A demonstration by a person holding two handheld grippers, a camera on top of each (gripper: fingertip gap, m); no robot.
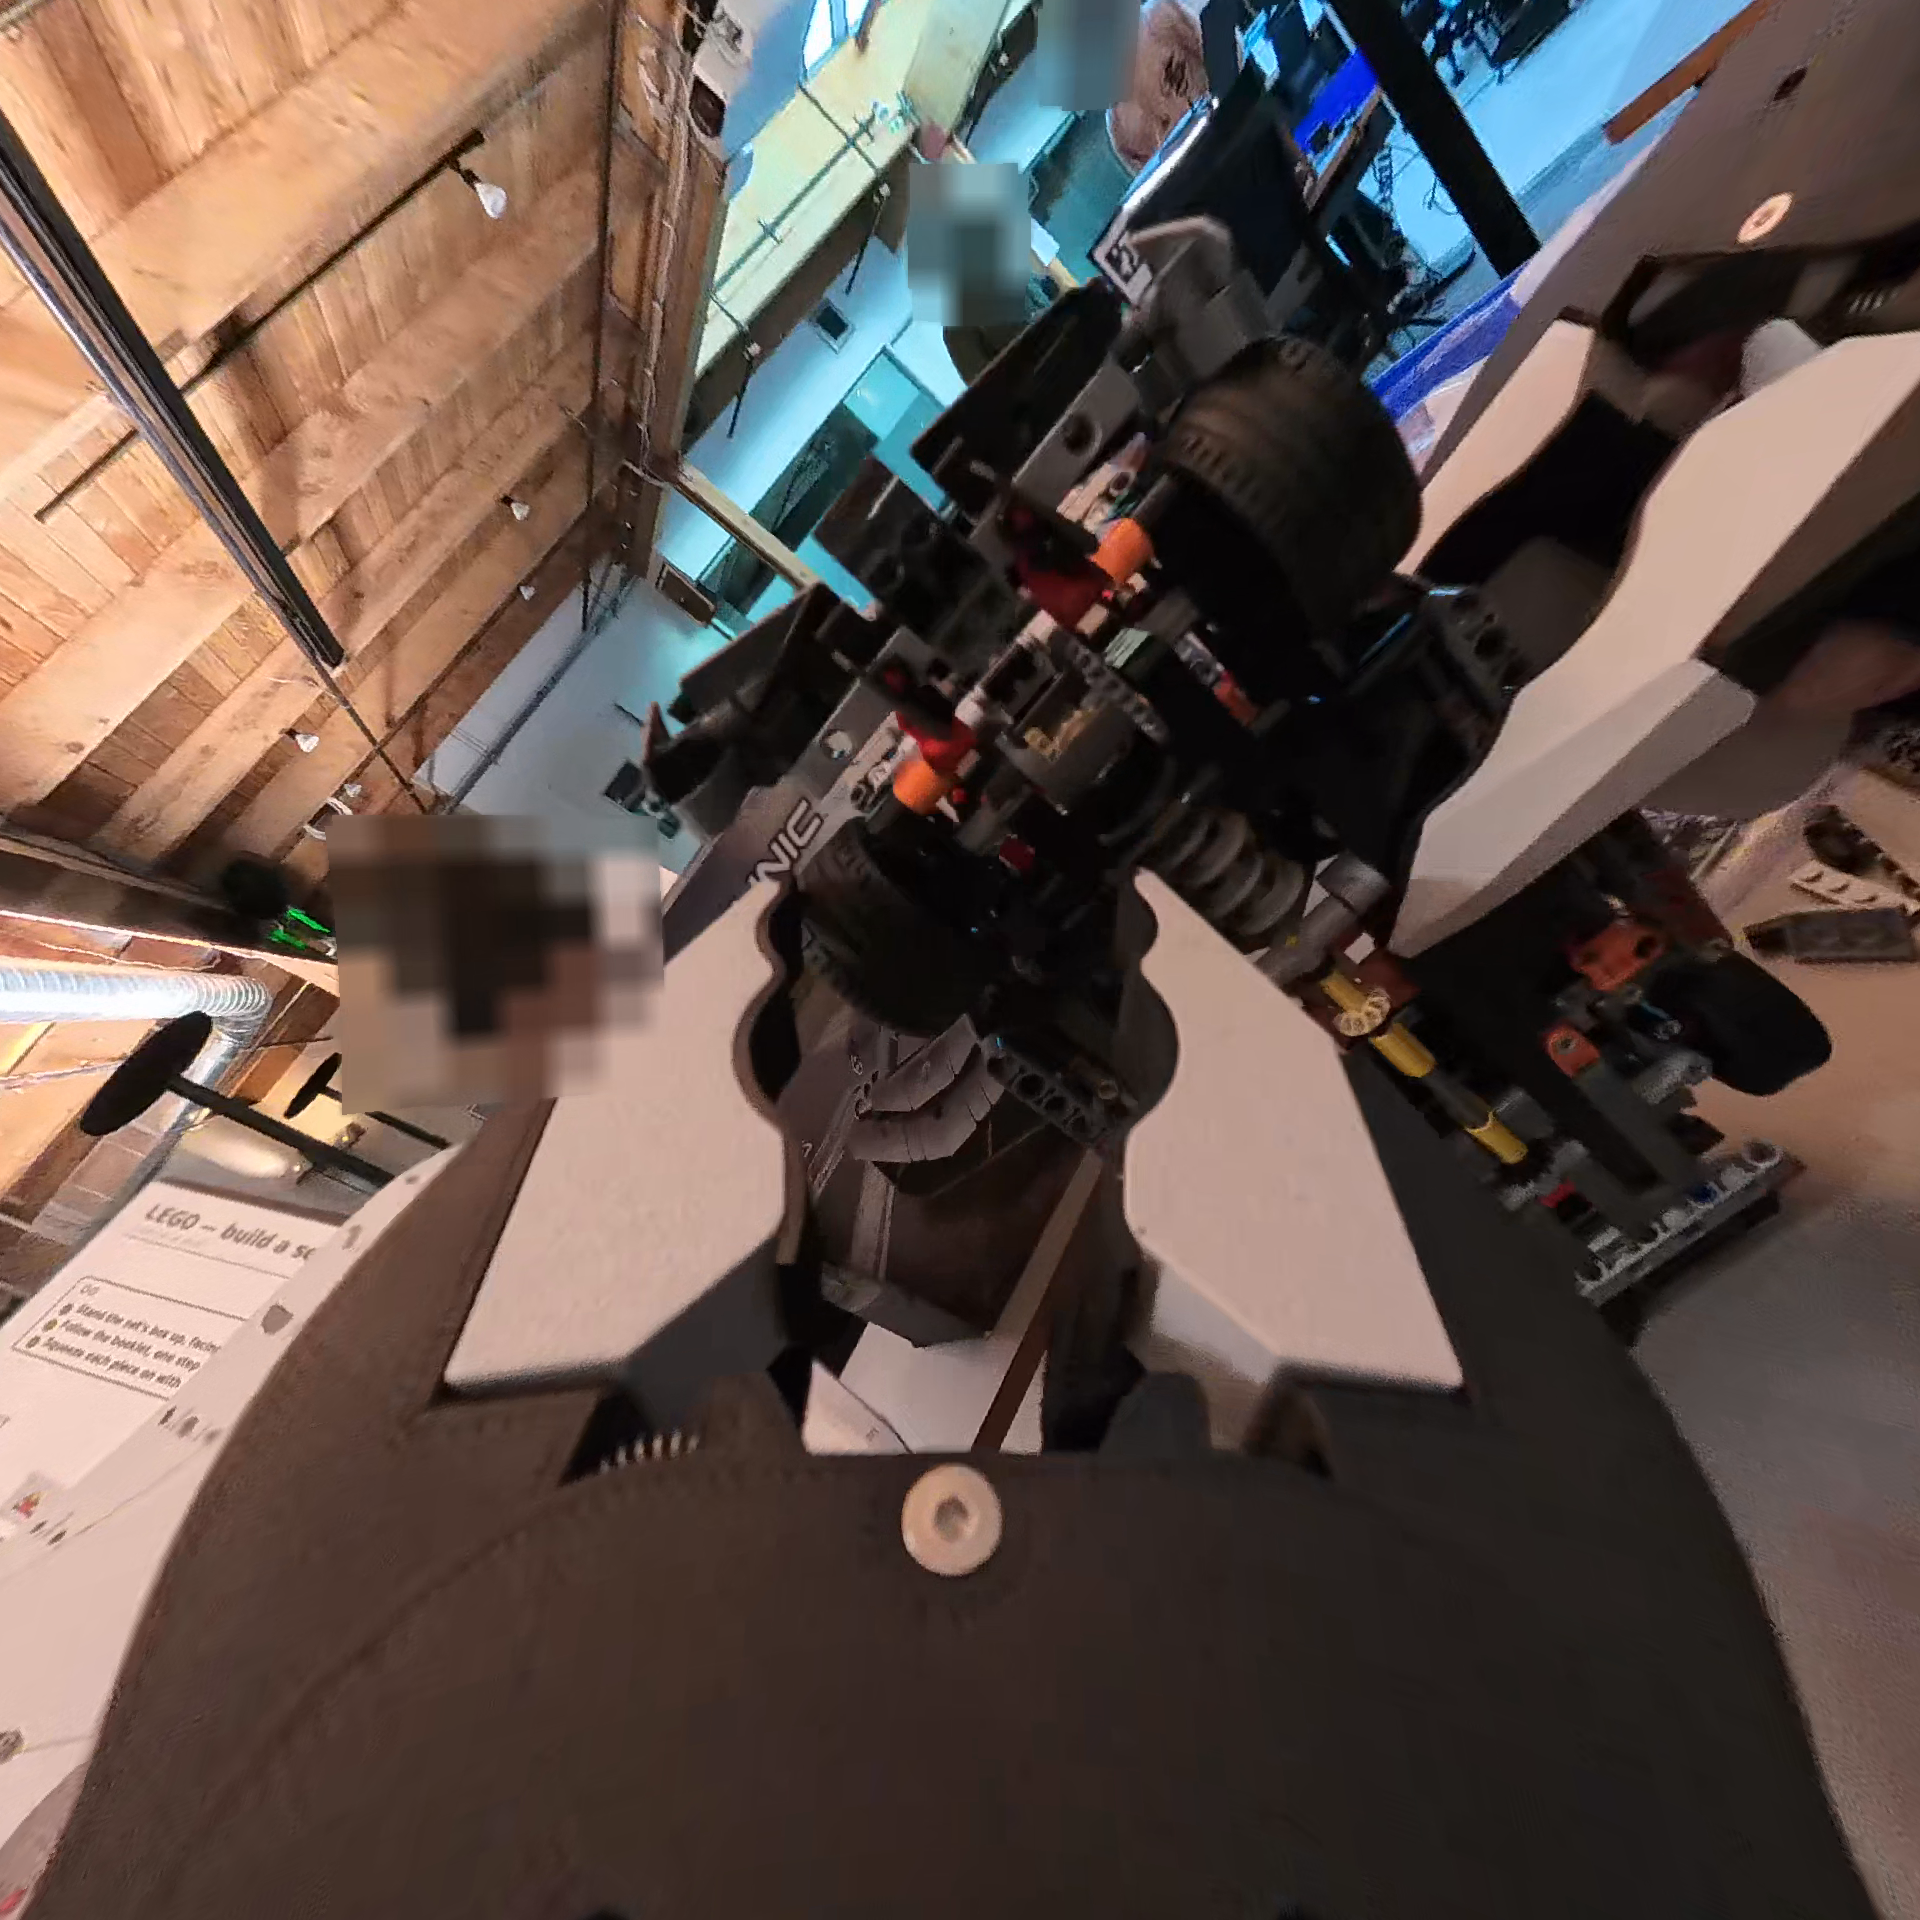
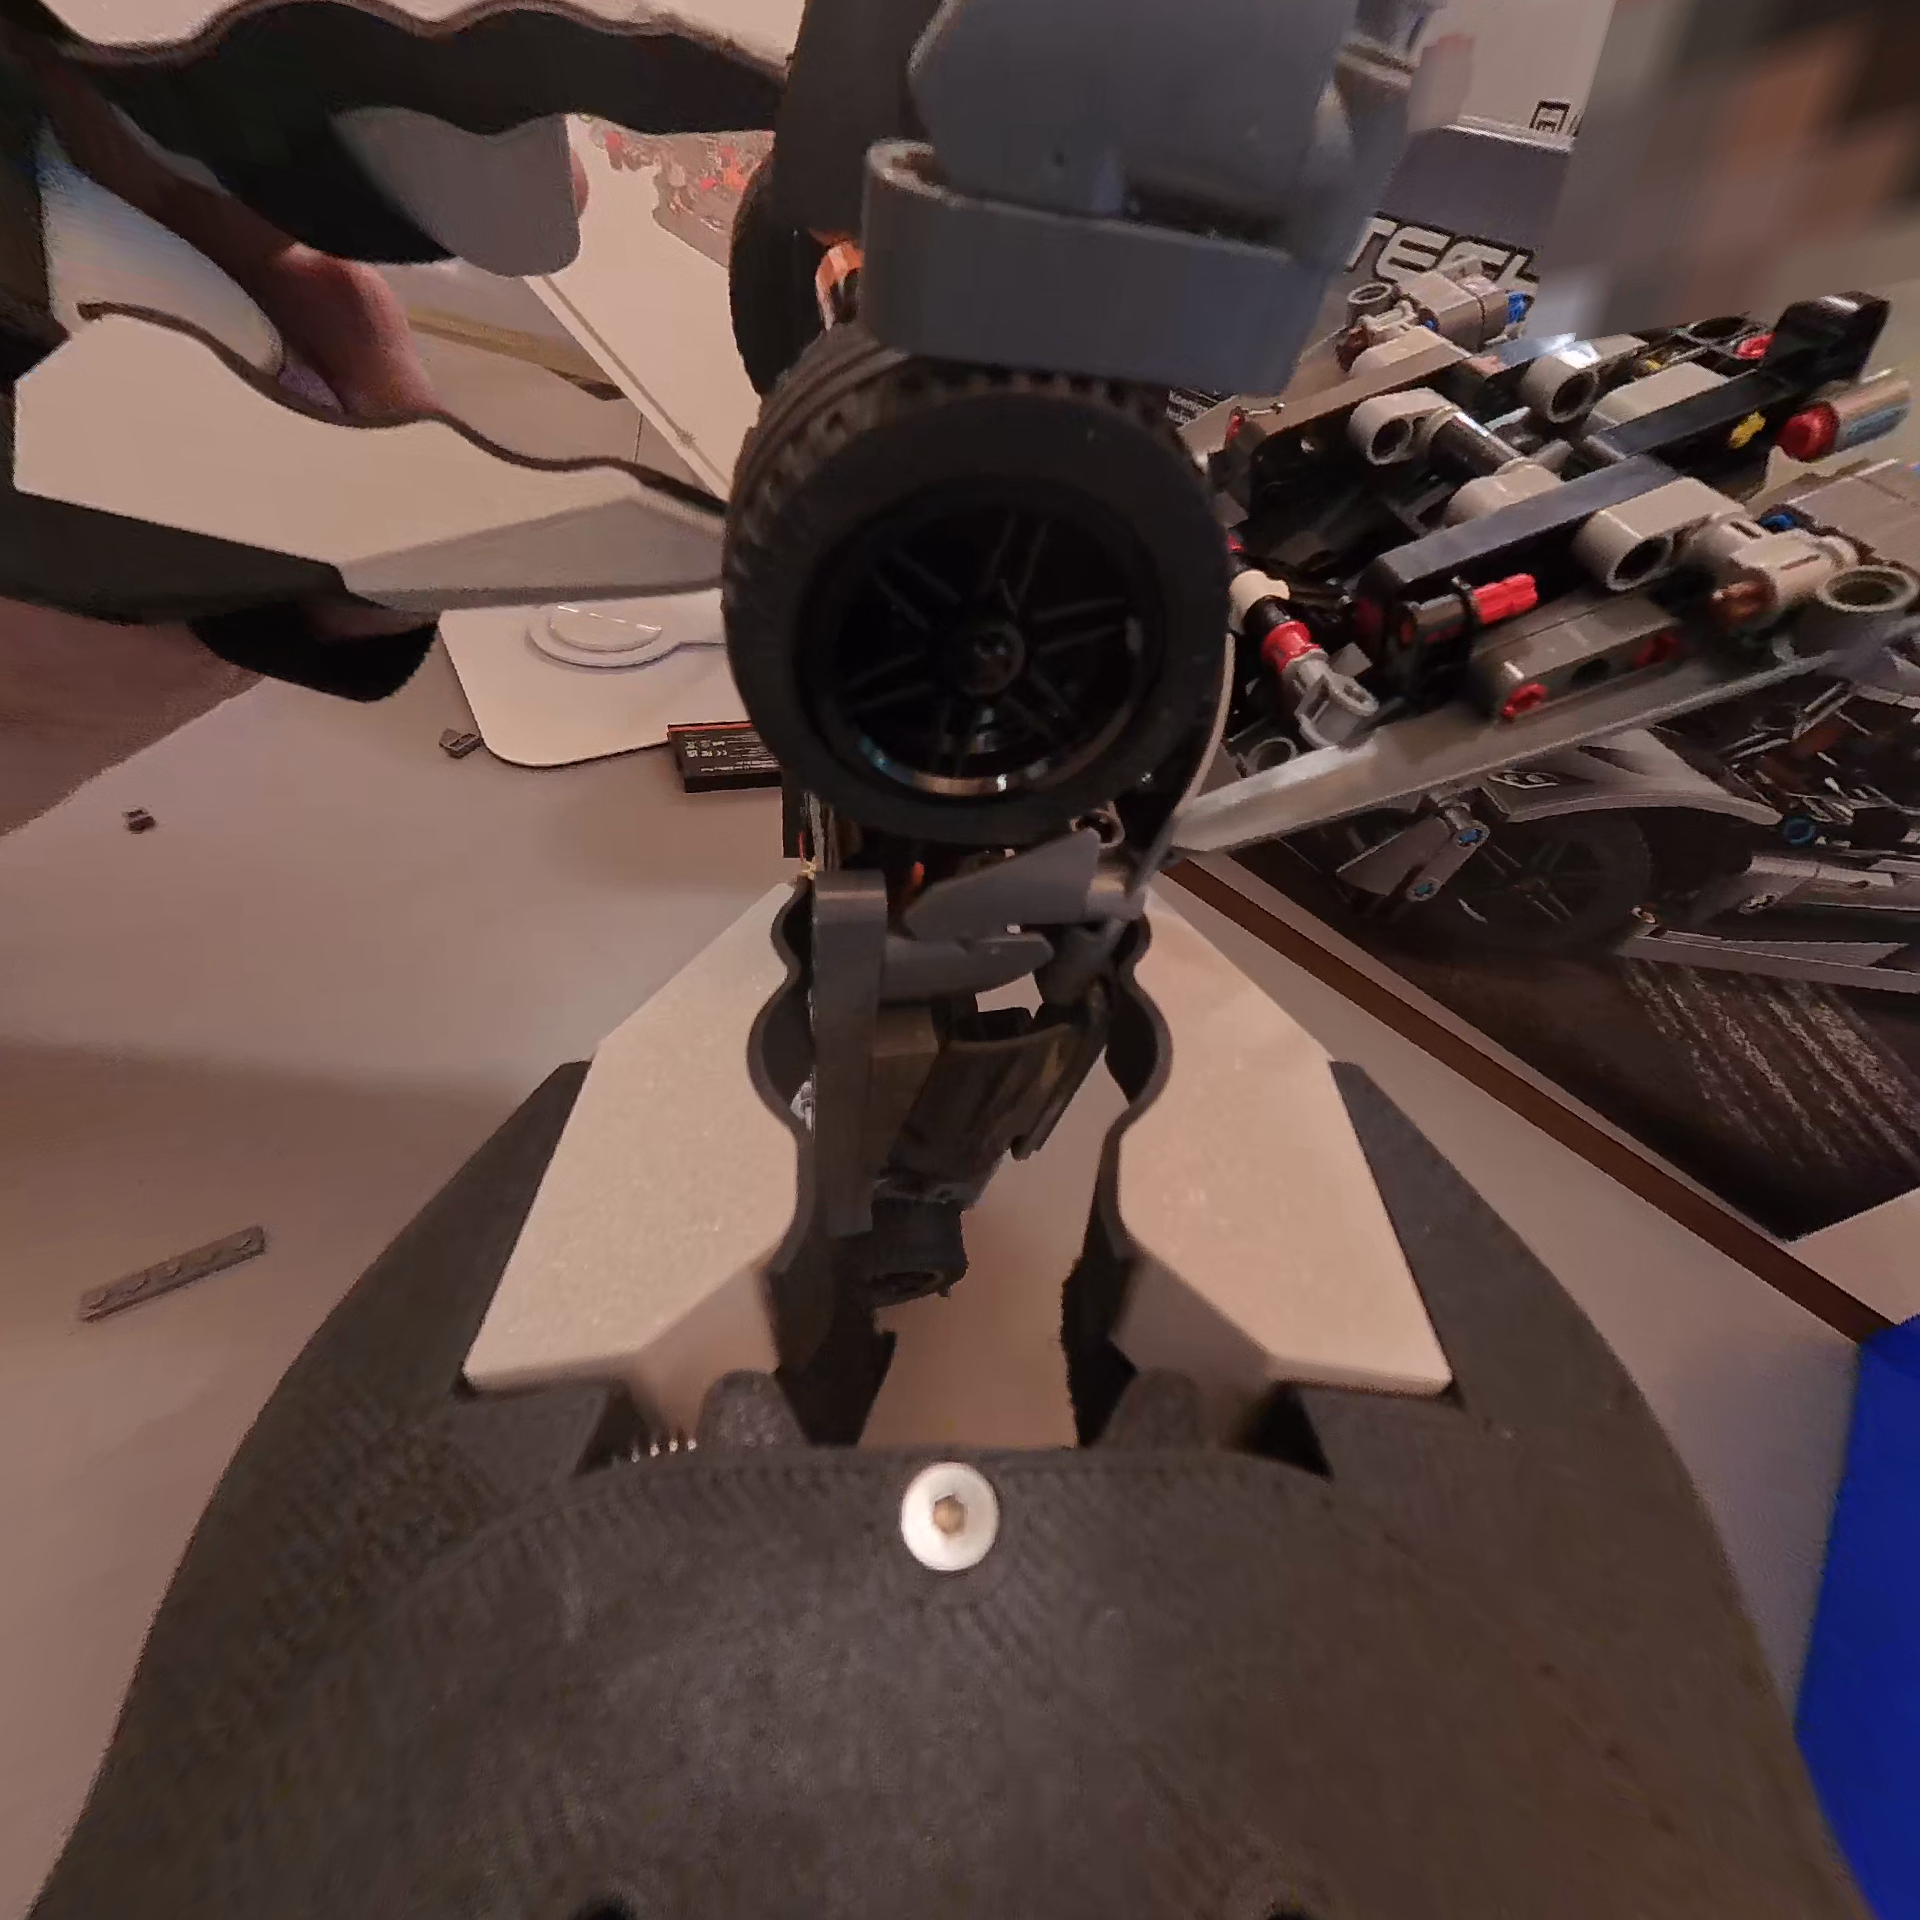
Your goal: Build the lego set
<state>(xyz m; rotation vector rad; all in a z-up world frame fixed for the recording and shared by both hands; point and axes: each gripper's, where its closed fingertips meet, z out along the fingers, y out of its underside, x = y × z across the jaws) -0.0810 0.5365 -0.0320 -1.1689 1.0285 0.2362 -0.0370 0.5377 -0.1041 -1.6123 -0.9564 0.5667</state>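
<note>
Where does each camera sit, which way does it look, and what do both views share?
Left wrist view: on the left gripper, tilted up toward the ceiling, closed on the wheeled assembly; the right gripper shows.
Right wrist view: on the right gripper, looking level over the table; the left gripper shows.
Shared: the same wheeled assembly.

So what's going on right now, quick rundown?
Both claws, left and right, clamped on the lego car, lifted off the table. Nothing blocking.
</note>
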